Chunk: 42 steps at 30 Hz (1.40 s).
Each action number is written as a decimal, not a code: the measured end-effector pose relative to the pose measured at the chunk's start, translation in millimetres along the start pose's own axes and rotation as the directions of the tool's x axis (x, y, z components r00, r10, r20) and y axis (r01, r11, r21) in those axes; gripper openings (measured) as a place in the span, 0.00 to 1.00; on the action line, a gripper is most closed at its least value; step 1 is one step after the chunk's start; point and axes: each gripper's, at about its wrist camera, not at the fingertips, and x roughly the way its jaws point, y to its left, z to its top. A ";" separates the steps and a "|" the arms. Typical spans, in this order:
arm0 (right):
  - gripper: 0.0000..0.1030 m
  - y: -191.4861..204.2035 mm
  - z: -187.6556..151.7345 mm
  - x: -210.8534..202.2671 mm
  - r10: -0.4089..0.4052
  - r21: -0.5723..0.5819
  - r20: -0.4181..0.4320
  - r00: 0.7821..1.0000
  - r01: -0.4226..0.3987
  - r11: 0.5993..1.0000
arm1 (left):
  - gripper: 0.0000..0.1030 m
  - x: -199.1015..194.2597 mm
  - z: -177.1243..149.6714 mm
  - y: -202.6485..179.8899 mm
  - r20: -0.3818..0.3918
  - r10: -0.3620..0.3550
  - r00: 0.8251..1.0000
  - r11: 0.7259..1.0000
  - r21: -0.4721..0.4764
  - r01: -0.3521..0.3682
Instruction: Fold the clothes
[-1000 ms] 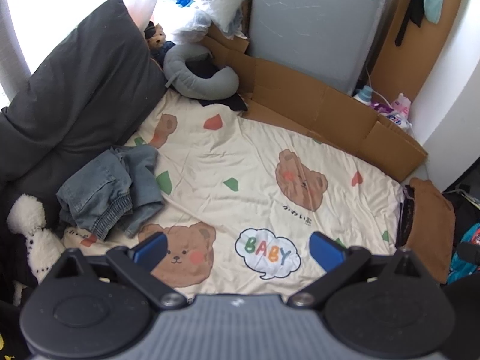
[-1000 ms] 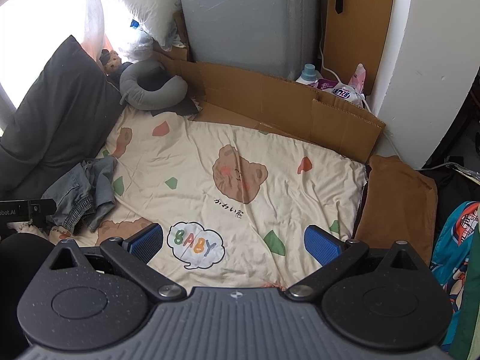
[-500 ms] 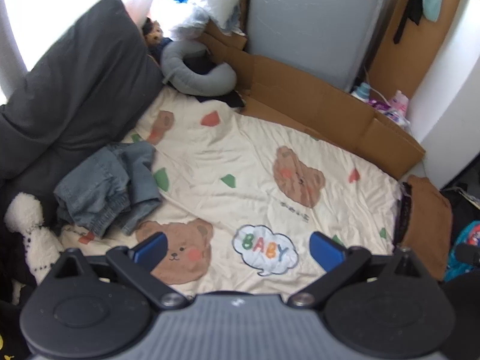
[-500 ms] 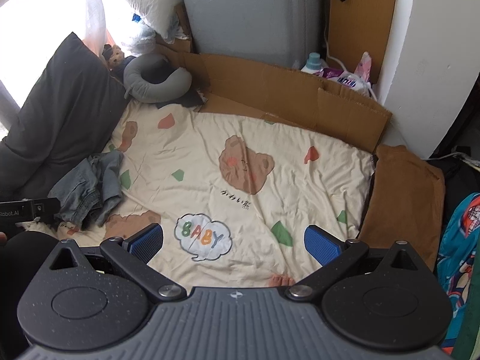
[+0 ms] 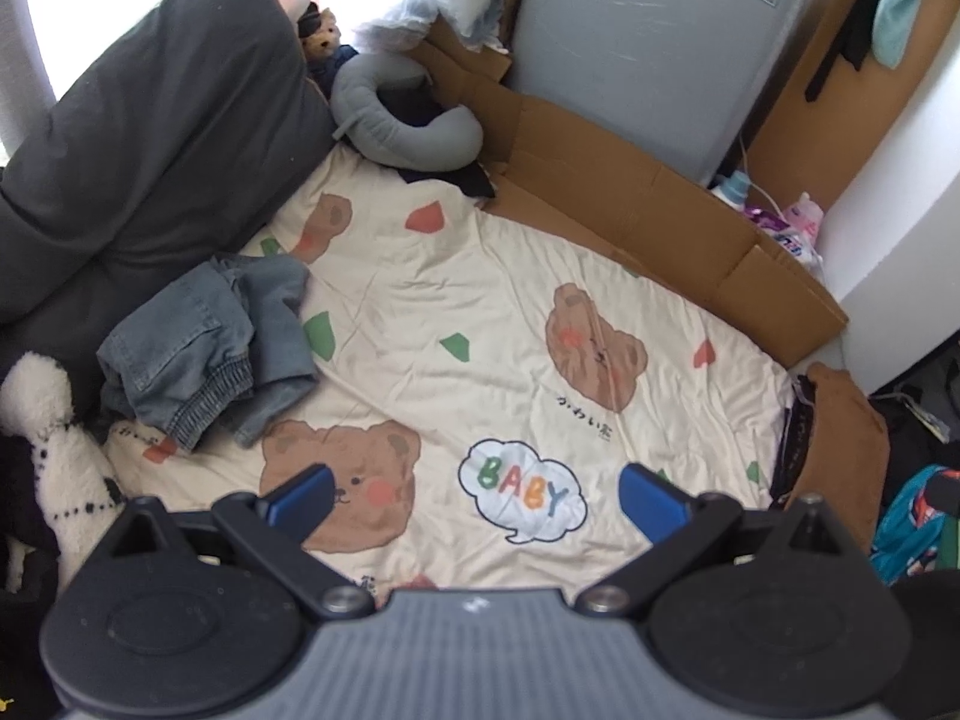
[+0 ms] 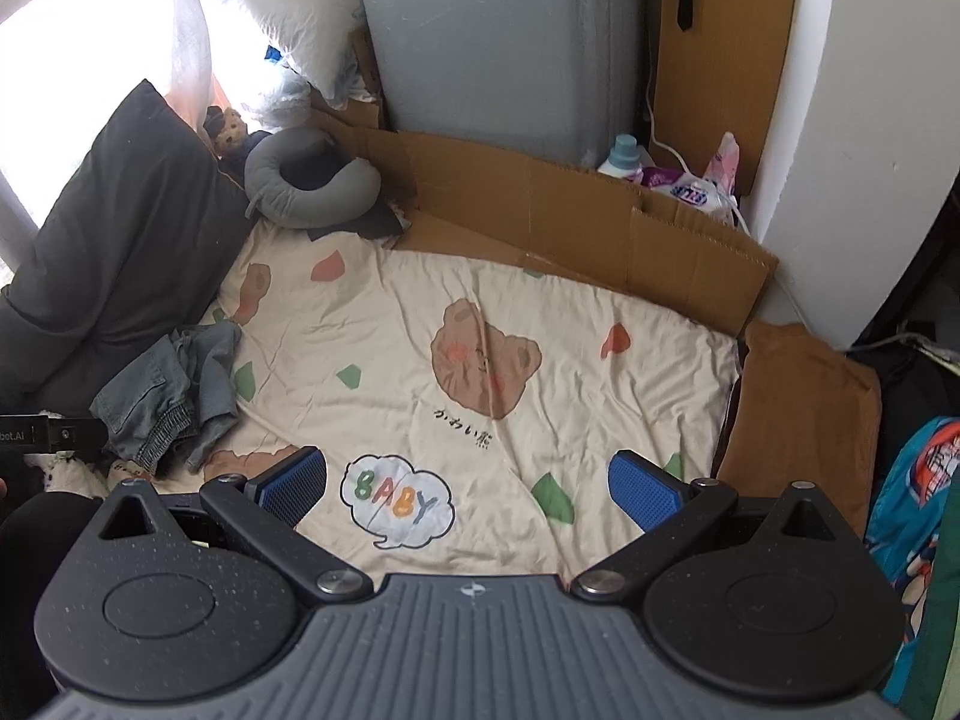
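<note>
A crumpled pair of blue denim jeans (image 5: pixel 204 348) lies at the left side of a cream bear-print blanket (image 5: pixel 480 324); it also shows in the right wrist view (image 6: pixel 168 396). My left gripper (image 5: pixel 477 501) is open and empty, held above the blanket's near edge, right of the jeans. My right gripper (image 6: pixel 468 489) is open and empty above the "BABY" print (image 6: pixel 396 501). The left gripper's body (image 6: pixel 36 435) shows at the left edge of the right wrist view, next to the jeans.
A dark grey pillow (image 5: pixel 138 156) lines the left. A grey neck pillow (image 5: pixel 402 120) and a small teddy (image 5: pixel 321 39) lie at the back. Cardboard (image 5: pixel 648 204) and a grey cabinet (image 5: pixel 630 36) bound the far side. A brown cushion (image 6: pixel 798 402) lies right. A white plush (image 5: pixel 54 450) sits near left.
Both grippers have drifted slightly, so the scene shifts a little in each view. Both stay open. The jeans have not moved.
</note>
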 end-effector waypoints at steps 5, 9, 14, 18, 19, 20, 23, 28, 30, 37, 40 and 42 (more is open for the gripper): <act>1.00 7.8 9.9 6.9 -0.006 -0.033 0.024 1.000 0.007 0.999 | 0.99 -5.7 9.5 17.2 0.039 0.000 0.999 1.000 -0.018 0.001; 1.00 9.2 19.2 18.1 0.000 -0.010 0.025 1.000 0.001 1.000 | 0.99 -8.7 20.9 36.8 0.087 0.029 0.996 0.999 -0.035 -0.026; 1.00 14.5 28.7 30.6 -0.019 -0.014 0.055 0.998 0.019 1.000 | 0.99 -11.4 36.1 69.7 0.132 0.062 0.989 0.996 -0.074 -0.052; 1.00 18.6 35.5 42.2 -0.020 0.002 0.072 0.997 0.019 1.000 | 0.98 -8.4 45.6 95.0 0.152 0.091 0.984 0.992 -0.105 -0.076; 1.00 20.0 37.2 45.4 -0.017 0.004 0.076 0.997 0.017 1.000 | 0.97 -7.3 47.8 101.1 0.157 0.099 0.983 0.990 -0.113 -0.082; 1.00 21.3 39.0 48.6 -0.014 0.006 0.080 0.997 0.014 1.000 | 0.96 -6.3 50.1 107.3 0.161 0.108 0.981 0.989 -0.120 -0.089; 1.00 28.7 46.1 58.0 -0.005 -0.003 0.095 0.996 0.005 1.000 | 0.93 -1.1 56.1 123.0 0.170 0.130 0.977 0.985 -0.135 -0.107; 1.00 48.7 64.5 71.5 0.036 -0.063 0.106 0.994 -0.030 0.998 | 0.92 16.2 59.3 142.3 0.146 0.123 0.982 0.982 -0.161 -0.100; 1.00 55.5 71.8 78.2 0.046 -0.083 0.108 0.993 -0.037 0.996 | 0.92 24.1 59.5 149.8 0.132 0.111 0.985 0.981 -0.171 -0.088; 1.00 74.3 90.9 105.0 0.070 -0.122 0.105 0.992 -0.057 0.991 | 0.95 51.1 58.4 175.6 0.117 0.144 0.983 0.966 -0.231 -0.114; 1.00 81.5 96.3 117.1 0.083 -0.130 0.098 0.992 -0.070 0.989 | 0.97 62.9 58.4 185.6 0.110 0.173 0.979 0.958 -0.250 -0.141; 1.00 86.7 100.9 125.3 0.092 -0.135 0.088 0.992 -0.080 0.988 | 1.00 71.2 58.9 191.9 0.102 0.179 0.978 0.954 -0.263 -0.147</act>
